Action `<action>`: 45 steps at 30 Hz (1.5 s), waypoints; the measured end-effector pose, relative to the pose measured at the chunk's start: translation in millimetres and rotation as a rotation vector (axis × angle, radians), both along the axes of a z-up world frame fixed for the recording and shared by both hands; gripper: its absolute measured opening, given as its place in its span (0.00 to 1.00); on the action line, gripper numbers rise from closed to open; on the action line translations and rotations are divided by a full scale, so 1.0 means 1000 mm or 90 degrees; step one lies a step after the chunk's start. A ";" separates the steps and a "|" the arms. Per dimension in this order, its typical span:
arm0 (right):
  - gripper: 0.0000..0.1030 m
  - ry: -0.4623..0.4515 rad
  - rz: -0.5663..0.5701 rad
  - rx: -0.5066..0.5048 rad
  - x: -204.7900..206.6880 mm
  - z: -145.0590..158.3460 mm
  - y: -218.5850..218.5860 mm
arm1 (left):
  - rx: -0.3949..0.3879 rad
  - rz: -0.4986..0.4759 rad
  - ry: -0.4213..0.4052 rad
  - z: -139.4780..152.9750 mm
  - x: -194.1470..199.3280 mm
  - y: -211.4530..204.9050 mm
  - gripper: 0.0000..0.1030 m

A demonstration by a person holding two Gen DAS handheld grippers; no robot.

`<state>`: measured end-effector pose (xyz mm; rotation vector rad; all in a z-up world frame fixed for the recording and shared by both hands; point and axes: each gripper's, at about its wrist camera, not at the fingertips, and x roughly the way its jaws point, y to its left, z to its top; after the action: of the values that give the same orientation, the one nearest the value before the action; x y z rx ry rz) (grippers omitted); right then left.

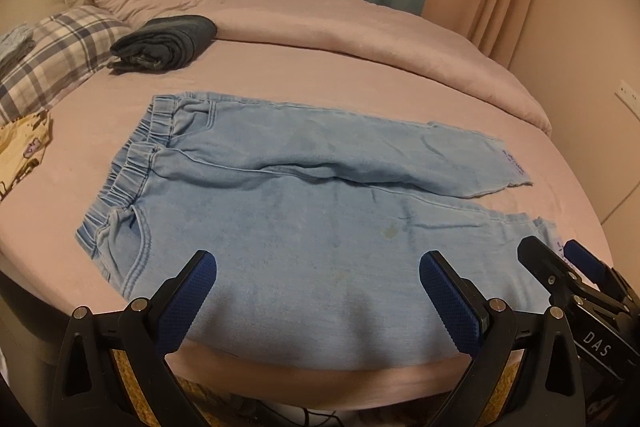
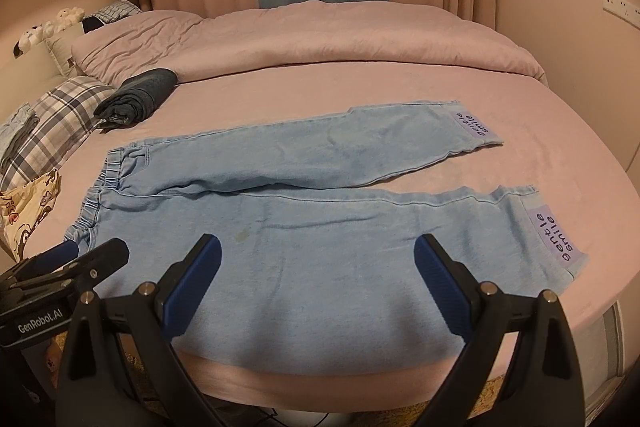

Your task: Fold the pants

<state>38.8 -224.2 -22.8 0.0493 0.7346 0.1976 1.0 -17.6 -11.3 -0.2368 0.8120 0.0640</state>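
Light blue denim pants [image 1: 304,211] lie flat on the pink bed, waistband to the left, both legs spread to the right; they also show in the right wrist view [image 2: 320,219]. Each cuff carries a purple label [image 2: 556,239]. My left gripper [image 1: 318,269] is open and empty, hovering over the near leg's upper part. My right gripper [image 2: 318,253] is open and empty, over the near leg's middle. The right gripper also shows in the left wrist view [image 1: 560,259] by the near cuff, and the left gripper shows in the right wrist view [image 2: 92,251] near the waistband.
A folded dark garment [image 1: 168,43] lies at the far left of the bed. A plaid pillow [image 1: 52,55] and a yellow patterned cloth [image 1: 24,147] lie at the left. A pink duvet [image 1: 320,23] is bunched along the far side. The bed's near edge [image 1: 320,387] is below the grippers.
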 end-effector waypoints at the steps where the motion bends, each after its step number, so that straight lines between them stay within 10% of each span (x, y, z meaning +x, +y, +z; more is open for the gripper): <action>1: 0.95 0.000 0.000 0.002 0.000 0.000 0.000 | 0.004 -0.001 -0.001 0.000 0.000 0.000 0.99; 45: 0.95 0.018 -0.021 -0.005 0.005 -0.004 -0.009 | 0.013 -0.017 -0.008 -0.002 -0.002 -0.001 0.99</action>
<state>43.6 -233.5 -26.8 0.0570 0.7615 0.1625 -1.2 -18.7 -13.0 -0.2061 0.8009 0.0454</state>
